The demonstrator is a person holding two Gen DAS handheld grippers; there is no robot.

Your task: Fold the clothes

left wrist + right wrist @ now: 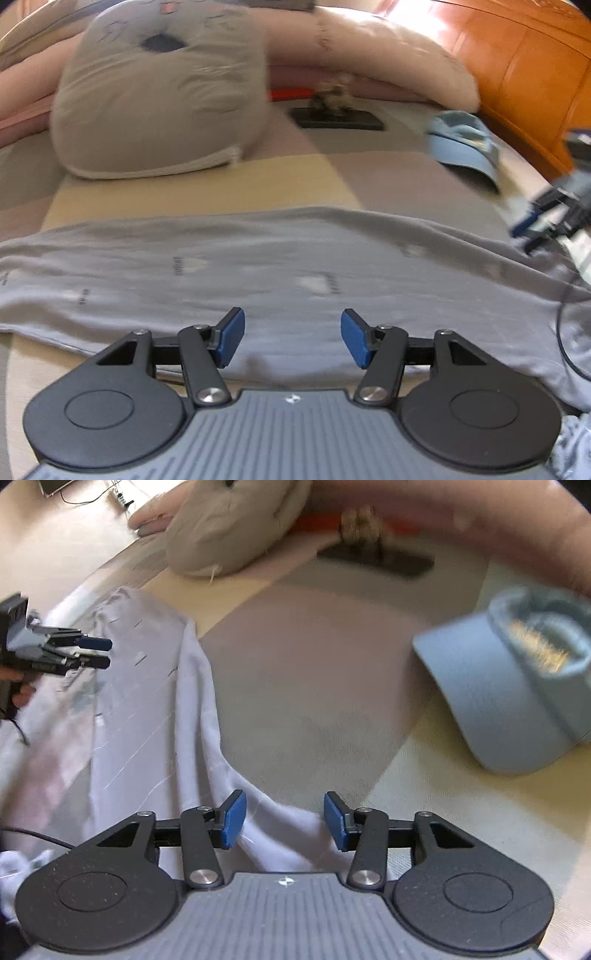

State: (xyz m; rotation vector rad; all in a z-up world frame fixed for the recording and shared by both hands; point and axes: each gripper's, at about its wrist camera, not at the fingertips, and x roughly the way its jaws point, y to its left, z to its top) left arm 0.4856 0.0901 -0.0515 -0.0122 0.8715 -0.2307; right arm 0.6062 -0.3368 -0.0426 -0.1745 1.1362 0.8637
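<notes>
A light grey T-shirt [280,266] lies spread flat on the bed [332,177], along its near edge, with small dark prints on the cloth. In the right wrist view the same shirt [155,716] looks almost white and its edge runs down to the near side of the bed.

The left gripper [292,338] hangs over the shirt, near the near edge of the bed. Its jaws stand about half apart and nothing is between the blue pads; I cannot tell if the pads touch the cloth under them. In the right wrist view this gripper [96,652] is seen from the side above the shirt.

The right gripper [284,819] is over the shirt's edge, where a fold of cloth passes between its blue pads. The jaws stand about half apart, and the pads do not press the cloth.

A light blue cap [517,686] lies on the bed, toward its right edge, well apart from the shirt. A beige pillow [155,96] lies toward the far edge. Beside it there is a dark flat object [336,120], too blurred to name.
</notes>
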